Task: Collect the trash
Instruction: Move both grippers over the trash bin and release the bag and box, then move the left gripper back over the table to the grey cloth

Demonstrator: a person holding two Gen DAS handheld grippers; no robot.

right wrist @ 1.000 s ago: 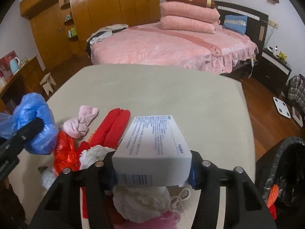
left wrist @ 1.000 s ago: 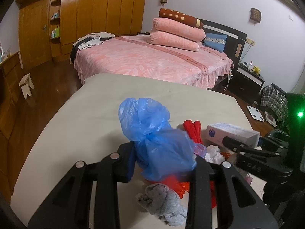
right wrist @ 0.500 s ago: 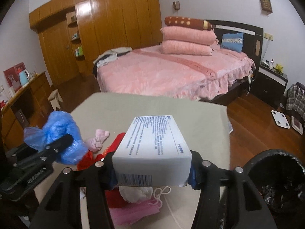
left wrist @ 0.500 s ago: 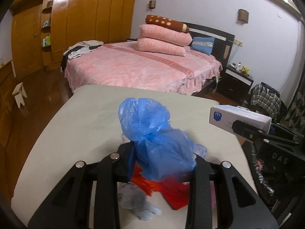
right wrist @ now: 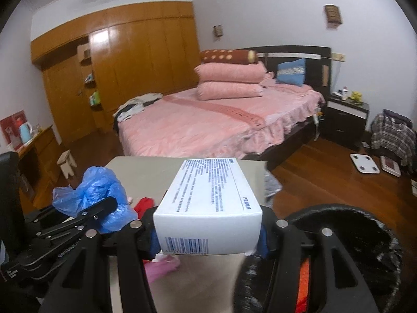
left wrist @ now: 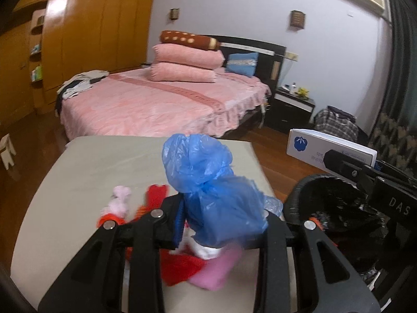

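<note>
The left gripper has its jaws pinching a crumpled blue bag. The right gripper has its jaws pinching a white box. Both things are held up in the air, above the near end of the desk.

The black trash bin sits low and to the right, just past the desk's edge. Its open mouth faces up. The box is the nearer one: the bin lies just to the right of it and below it. The box's long side points forward, away from the camera, toward the bed.

The blue bag is farther to the left, over the desk, so it has more way to go to reach the bin.

Red and pink cloth things lie on the desk under the bag.

I think the box should go in first, with a small move right and down.
</note>
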